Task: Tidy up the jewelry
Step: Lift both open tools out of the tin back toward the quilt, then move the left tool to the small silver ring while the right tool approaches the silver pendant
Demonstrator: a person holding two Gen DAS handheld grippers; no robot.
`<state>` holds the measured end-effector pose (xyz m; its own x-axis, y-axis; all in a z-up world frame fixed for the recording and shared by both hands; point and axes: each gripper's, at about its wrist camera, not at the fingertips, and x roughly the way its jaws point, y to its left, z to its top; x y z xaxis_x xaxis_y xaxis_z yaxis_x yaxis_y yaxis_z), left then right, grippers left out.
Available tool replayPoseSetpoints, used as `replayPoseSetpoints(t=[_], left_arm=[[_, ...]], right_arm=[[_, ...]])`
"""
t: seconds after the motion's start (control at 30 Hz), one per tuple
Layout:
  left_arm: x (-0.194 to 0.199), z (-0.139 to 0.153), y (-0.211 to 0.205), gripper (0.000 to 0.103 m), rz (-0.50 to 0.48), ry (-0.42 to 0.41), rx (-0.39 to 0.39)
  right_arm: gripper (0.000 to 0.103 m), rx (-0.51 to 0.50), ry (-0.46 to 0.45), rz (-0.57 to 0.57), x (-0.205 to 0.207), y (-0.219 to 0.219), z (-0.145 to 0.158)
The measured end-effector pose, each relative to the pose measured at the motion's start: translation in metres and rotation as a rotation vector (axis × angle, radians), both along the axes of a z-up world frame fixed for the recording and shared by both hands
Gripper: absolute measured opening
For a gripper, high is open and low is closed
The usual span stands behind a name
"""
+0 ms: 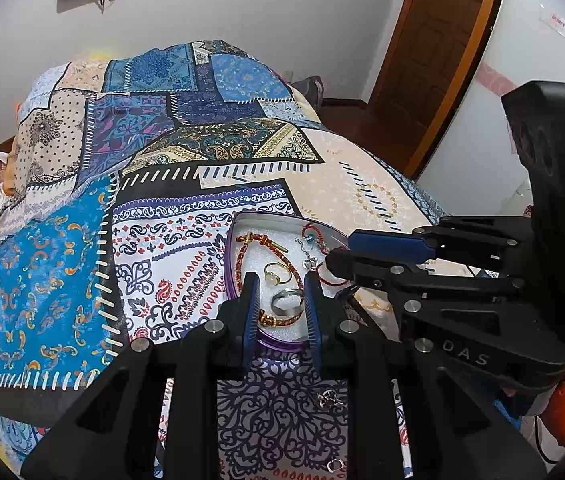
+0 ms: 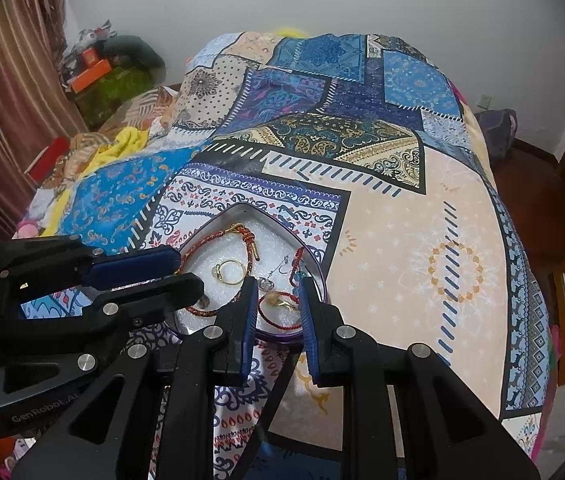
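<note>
Purple-rimmed heart-shaped tin [image 1: 229, 268] holds rings and braided bracelets on white foam.

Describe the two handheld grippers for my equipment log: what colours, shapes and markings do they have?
Both are matte black plastic with two long fingers faced in ribbed blue pads, jointed by triangular struts with round silver pins. The left gripper body, seen from the right wrist, reads "GenRobot.AI". The right gripper body, seen from the left wrist, carries "DAS", a small green light and a thin black cable. Something orange shows beneath each body.
</note>
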<state>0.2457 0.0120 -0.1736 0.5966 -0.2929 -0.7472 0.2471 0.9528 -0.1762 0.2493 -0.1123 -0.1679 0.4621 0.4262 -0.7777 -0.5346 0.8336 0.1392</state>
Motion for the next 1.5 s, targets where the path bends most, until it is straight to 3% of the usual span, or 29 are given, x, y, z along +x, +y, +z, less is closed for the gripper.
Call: replayPoseSetpoints(t=[0.73, 0.9, 0.97, 1.5], left_arm=[[-0.043, 0.027, 0.019, 0.021, 0.068, -0.022, 0.033], [-0.061, 0.032, 0.024, 0.028, 0.083, -0.026, 0.040], [-0.066, 0.032, 0.025, 0.030, 0.085, -0.024, 0.041], [-0.093, -0.008, -0.001, 0.030, 0.002, 0.108, 0.068]], right_arm=[[0.021, 0.007, -0.064, -0.006, -0.040, -0.009, 0.035], [0.040, 0.012, -0.093, -0.014, -0.055, -0.013, 0.041], [0.040, 0.008, -0.105, -0.013, -0.060, -0.013, 0.044], [0.040, -0.034, -0.091, -0.004, -0.088, -0.013, 0.027]])
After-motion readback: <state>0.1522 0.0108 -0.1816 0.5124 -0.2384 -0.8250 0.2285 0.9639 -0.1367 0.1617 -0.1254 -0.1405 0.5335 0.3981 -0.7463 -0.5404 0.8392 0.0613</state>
